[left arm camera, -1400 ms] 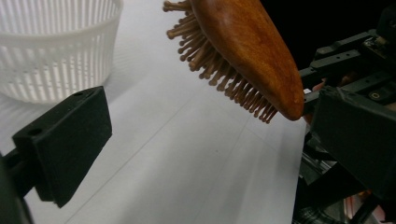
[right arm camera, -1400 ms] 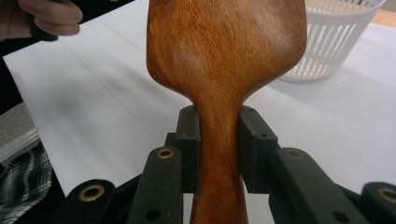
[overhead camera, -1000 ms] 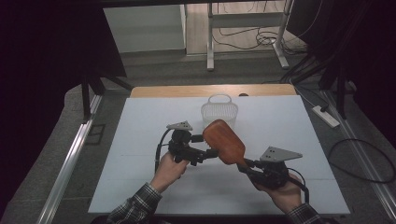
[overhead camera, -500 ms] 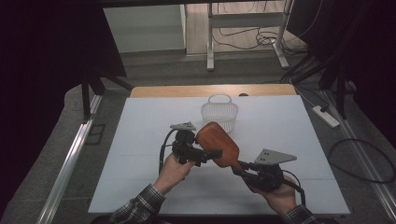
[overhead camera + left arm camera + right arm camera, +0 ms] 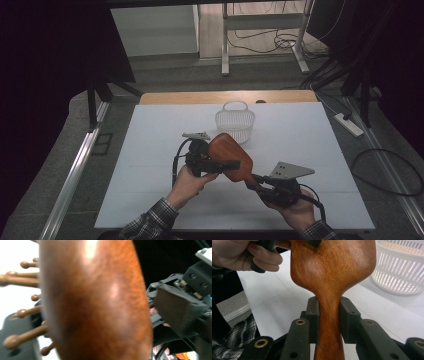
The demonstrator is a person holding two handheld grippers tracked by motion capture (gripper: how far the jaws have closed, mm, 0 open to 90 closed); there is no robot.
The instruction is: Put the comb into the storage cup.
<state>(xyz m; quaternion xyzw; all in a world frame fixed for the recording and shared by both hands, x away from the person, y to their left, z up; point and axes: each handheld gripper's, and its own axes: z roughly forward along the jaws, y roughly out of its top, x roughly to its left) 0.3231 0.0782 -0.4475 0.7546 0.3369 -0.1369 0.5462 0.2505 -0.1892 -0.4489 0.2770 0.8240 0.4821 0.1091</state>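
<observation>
A wooden paddle hairbrush (image 5: 231, 159) hangs above the white table (image 5: 150, 150), back up and bristles (image 5: 22, 312) down. My right gripper (image 5: 252, 181) is shut on its narrow handle (image 5: 329, 315), one pad on each side. My left gripper (image 5: 226, 166) comes in from the left, and its jaws have just been closing around the brush head (image 5: 95, 302). One black pad lies against the wooden back (image 5: 332, 270); the other jaw is on the bristle side, mostly hidden.
A white slotted basket (image 5: 235, 121) with a handle stands on the table just beyond the brush, also in the right gripper view (image 5: 402, 267). A wooden strip (image 5: 200, 97) runs along the table's far edge. A power strip (image 5: 348, 125) lies on the floor at the right.
The left jaws have closed in on the brush head. The brush and both hands have shifted slightly towards the near side of the table.
</observation>
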